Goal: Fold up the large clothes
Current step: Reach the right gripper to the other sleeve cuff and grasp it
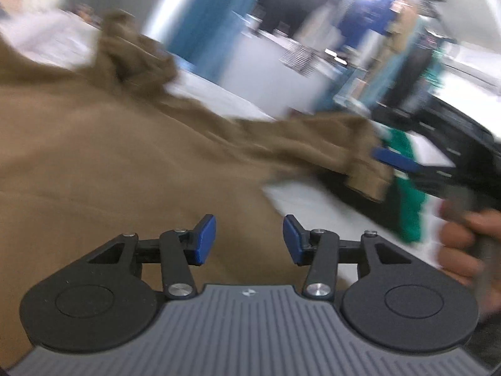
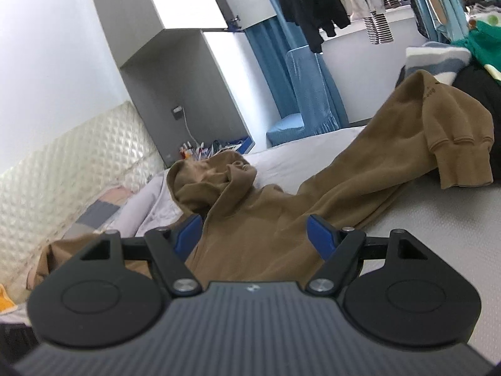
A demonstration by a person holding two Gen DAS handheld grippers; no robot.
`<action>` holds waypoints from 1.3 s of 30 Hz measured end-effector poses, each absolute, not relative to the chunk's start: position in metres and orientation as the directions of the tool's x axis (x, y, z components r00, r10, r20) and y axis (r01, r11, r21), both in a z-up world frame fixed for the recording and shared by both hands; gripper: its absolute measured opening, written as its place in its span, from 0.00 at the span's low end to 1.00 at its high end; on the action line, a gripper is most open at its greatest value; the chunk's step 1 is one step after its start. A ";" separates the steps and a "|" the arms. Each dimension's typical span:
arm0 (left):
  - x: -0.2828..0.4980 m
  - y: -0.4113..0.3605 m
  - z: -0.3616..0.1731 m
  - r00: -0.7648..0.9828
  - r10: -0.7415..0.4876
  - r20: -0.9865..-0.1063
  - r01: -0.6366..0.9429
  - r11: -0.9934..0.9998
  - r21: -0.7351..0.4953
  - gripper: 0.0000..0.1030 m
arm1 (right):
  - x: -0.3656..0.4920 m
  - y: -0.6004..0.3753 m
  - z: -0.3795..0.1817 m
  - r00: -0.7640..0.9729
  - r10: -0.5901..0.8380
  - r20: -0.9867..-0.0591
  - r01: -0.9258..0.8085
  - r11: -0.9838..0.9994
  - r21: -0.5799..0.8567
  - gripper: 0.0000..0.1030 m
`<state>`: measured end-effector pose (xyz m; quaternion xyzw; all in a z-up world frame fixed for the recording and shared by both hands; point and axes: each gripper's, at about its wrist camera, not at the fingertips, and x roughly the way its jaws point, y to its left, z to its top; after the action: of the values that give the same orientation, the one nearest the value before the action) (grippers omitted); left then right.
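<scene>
A large brown hoodie point(image 2: 266, 219) lies spread on the grey bed point(image 2: 438, 219). Its hood point(image 2: 213, 181) is bunched at the far side. One sleeve runs to the right and ends in a ribbed cuff point(image 2: 463, 163). My right gripper point(image 2: 253, 235) hovers open over the hoodie's chest, with nothing between its blue pads. The left wrist view is blurred. There my left gripper point(image 1: 249, 239) is open above the brown hoodie point(image 1: 109, 163), holding nothing. A hand point(image 1: 460, 244) holds the right gripper, and its blue finger point(image 1: 394, 158) is beside the cuff point(image 1: 366, 181).
Piled clothes sit at the bed's right end, with a green garment point(image 2: 482, 40) on top and a black one point(image 2: 479, 94) below. A quilted headboard point(image 2: 62, 163) is on the left. A blue covered chair point(image 2: 307, 94) and hanging clothes point(image 2: 313, 0) stand beyond the bed.
</scene>
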<state>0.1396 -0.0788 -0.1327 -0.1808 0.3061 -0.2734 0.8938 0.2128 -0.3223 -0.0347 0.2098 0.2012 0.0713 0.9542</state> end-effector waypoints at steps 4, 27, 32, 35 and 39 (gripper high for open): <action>0.137 -0.131 -0.147 0.575 -0.642 -0.508 0.463 0.766 -0.445 0.54 | 0.213 -0.339 -0.048 0.905 0.232 -0.357 -0.034 0.875 0.483 0.74; 0.139 -0.169 -0.188 0.417 -0.653 -0.632 0.484 0.748 -0.454 0.37 | 0.222 -0.340 -0.059 0.886 0.231 -0.401 -0.003 0.869 0.495 0.74; 0.128 -0.145 -0.166 0.493 -0.625 -0.605 0.472 0.777 -0.417 0.45 | 0.217 -0.354 -0.053 0.900 0.202 -0.387 0.038 0.847 0.530 0.74; 0.124 -0.124 -0.153 0.565 -0.574 -0.593 0.441 0.817 -0.371 0.49 | 0.216 -0.374 -0.046 0.911 0.171 -0.375 0.074 0.828 0.556 0.74; 0.131 -0.100 -0.148 0.636 -0.488 -0.597 0.362 0.873 -0.329 0.51 | 0.223 -0.416 -0.041 0.915 0.095 -0.391 0.153 0.817 0.556 0.74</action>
<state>0.1310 -0.1005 -0.1478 -0.0893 0.3553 -0.2361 0.9000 0.2233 -0.4159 -0.0406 0.3022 0.2051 -0.0154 0.9308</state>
